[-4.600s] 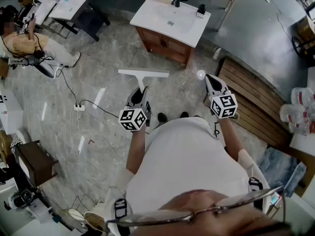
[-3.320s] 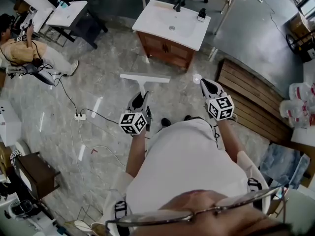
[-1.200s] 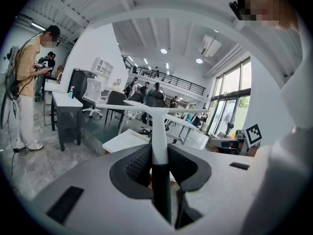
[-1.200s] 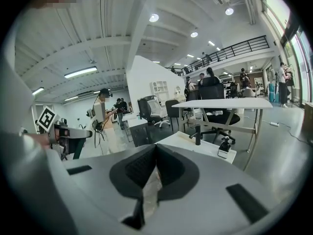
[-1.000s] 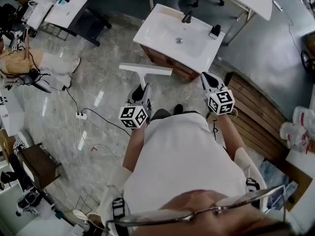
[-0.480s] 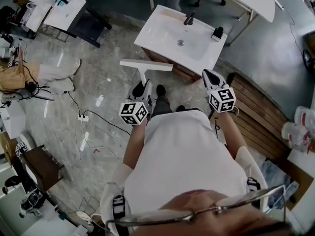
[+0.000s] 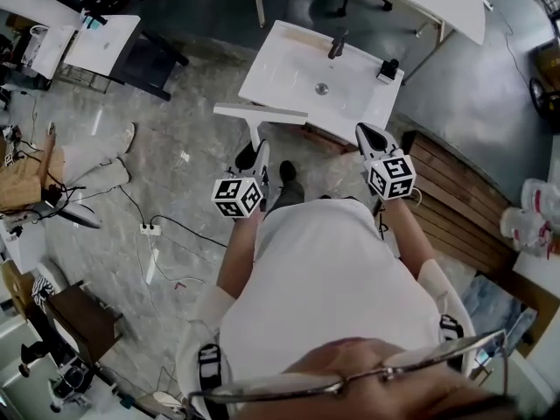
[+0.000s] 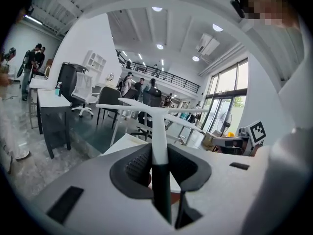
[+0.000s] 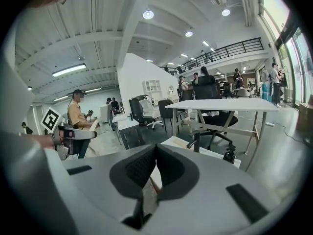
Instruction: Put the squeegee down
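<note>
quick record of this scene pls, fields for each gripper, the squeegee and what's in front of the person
left gripper: shut on the squeegee's handle
squeegee: held up in the air, blade crosswise at the far end of the handle, not yet put down
right gripper: shut, nothing between the jaws
in front: white sink vanity with a dark faucet at its far edge
squeegee versus vanity: in the head view the blade overlaps the vanity's near edge; no contact can be seen
</note>
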A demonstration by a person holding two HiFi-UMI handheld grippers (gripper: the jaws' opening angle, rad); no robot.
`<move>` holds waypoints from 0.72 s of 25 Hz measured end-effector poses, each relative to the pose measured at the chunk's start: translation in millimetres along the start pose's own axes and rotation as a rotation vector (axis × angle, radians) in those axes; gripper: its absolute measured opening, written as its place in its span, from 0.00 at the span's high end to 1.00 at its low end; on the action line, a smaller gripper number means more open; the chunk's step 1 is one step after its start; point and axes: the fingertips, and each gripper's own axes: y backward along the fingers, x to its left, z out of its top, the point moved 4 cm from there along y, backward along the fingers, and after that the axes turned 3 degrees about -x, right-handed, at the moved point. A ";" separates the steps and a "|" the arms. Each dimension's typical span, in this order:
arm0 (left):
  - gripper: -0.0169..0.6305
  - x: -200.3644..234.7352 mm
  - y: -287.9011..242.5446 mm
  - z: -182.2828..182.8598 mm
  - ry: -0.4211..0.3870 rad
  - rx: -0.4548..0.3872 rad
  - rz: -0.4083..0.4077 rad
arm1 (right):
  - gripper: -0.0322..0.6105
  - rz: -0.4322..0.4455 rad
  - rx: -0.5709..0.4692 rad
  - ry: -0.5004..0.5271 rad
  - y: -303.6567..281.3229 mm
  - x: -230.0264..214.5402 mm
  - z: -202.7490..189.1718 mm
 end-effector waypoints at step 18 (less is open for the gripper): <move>0.83 96.0 -94.1 42.5 -0.053 0.124 -0.169 | 0.94 -0.149 0.008 -0.003 -92.6 8.9 35.2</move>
